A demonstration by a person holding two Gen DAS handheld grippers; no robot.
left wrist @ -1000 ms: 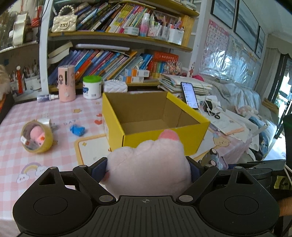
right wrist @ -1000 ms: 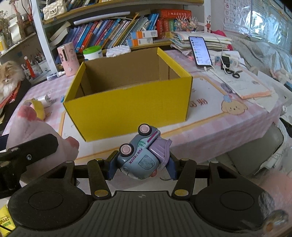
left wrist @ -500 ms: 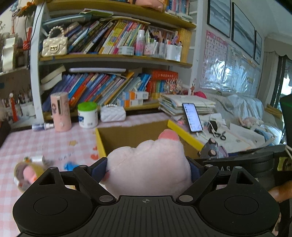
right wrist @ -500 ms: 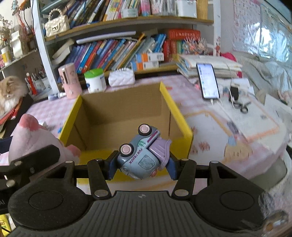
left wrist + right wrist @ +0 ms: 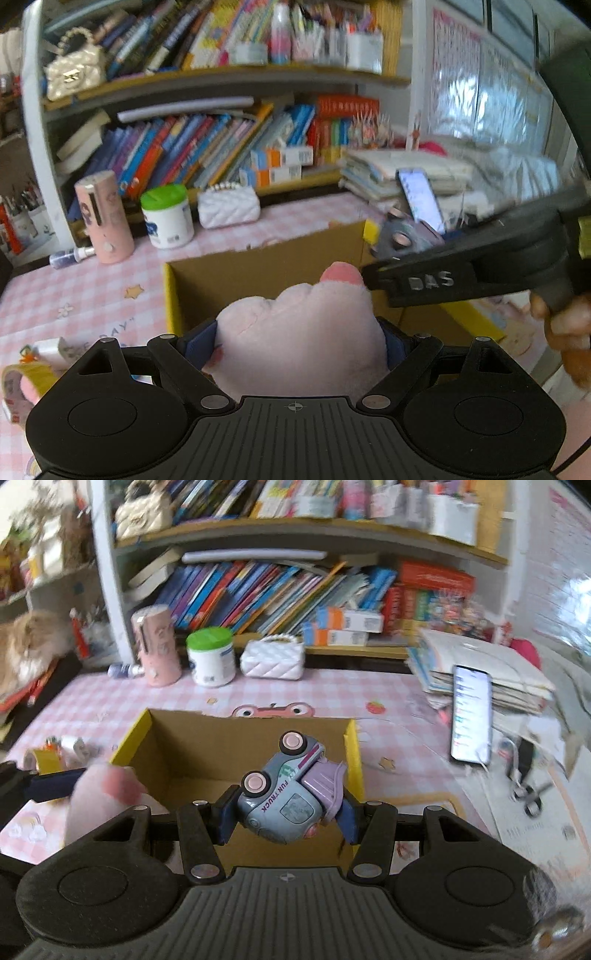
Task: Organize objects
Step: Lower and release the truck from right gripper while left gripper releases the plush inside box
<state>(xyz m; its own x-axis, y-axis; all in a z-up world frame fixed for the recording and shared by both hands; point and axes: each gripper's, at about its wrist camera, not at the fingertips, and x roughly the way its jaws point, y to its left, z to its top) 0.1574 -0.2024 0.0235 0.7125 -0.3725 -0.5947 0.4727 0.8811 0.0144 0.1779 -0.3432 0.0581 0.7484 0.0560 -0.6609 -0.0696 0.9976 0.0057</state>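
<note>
You had the left gripper (image 5: pixel 301 338) clamped on the pink plush (image 5: pixel 299 332) and the right gripper (image 5: pixel 286 812) pinching the toy truck (image 5: pixel 286 797), both over the yellow box (image 5: pixel 352 753) on that pink checked tablecloth (image 5: pixel 110 701), bookshelf (image 5: pixel 295 535) behind.

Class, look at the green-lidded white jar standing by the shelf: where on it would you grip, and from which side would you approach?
Grip the green-lidded white jar across its straight white body, below the lid, coming in level from the table's open front. It stands upright, and its round wall offers parallel sides. The pink cylinder and the white quilted purse flank it, so a side approach looks cramped.
</note>
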